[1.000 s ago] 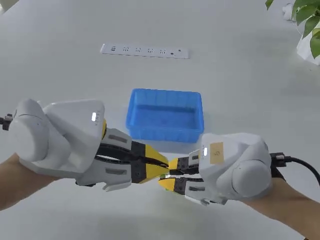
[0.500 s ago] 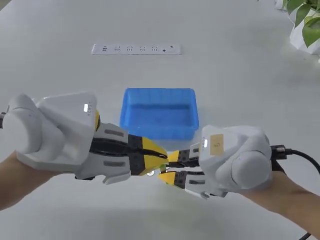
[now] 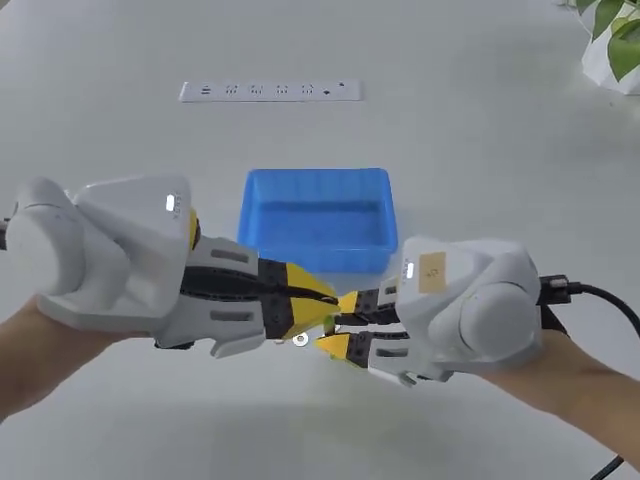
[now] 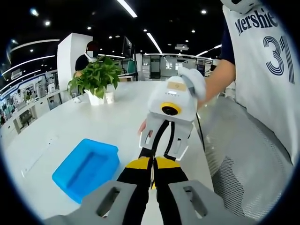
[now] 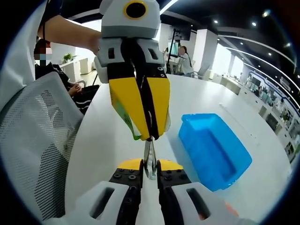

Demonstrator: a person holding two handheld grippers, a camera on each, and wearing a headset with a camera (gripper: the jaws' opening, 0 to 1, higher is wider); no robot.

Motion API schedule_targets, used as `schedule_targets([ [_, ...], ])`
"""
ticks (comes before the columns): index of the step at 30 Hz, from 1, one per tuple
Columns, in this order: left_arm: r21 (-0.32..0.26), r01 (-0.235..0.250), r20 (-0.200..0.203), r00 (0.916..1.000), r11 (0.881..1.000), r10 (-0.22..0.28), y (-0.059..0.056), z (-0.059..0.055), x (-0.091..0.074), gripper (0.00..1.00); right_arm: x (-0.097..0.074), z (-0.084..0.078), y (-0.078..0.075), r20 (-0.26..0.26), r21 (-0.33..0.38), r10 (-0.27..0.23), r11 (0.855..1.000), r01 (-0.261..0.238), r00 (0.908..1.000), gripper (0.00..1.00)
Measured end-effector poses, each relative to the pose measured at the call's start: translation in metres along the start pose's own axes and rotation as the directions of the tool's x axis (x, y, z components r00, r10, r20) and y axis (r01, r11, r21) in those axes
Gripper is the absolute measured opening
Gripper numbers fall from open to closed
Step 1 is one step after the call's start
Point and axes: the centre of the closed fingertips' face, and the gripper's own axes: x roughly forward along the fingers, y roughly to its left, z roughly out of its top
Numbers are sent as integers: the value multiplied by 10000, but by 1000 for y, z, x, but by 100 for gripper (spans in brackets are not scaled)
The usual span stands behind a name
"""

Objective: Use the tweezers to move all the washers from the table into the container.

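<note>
My two grippers meet tip to tip in front of the blue container. Thin metal tweezers run between the jaws of my right gripper and up into the closed yellow jaws of my left gripper. In the head view the left gripper comes in from the left and the right gripper from the right. A small silver washer lies on the white table just under the jaws. Something green shows beside the left jaws. The container looks empty.
A white power strip lies beyond the container. A potted plant stands at the table's far right corner. A mesh chair and a person's torso are at the table's near edge.
The head camera has tilted, so the container and power strip sit a little higher. Both grippers stay tip to tip, and the washer under the jaws has come into sight.
</note>
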Motion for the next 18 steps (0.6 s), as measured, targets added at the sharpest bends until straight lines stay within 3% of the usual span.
schedule_targets([
  [18,217,23,-133,9999,9998,-20,-1,-1,2,5,4,-2,0,28,60,61,10000,-61,10000,12],
])
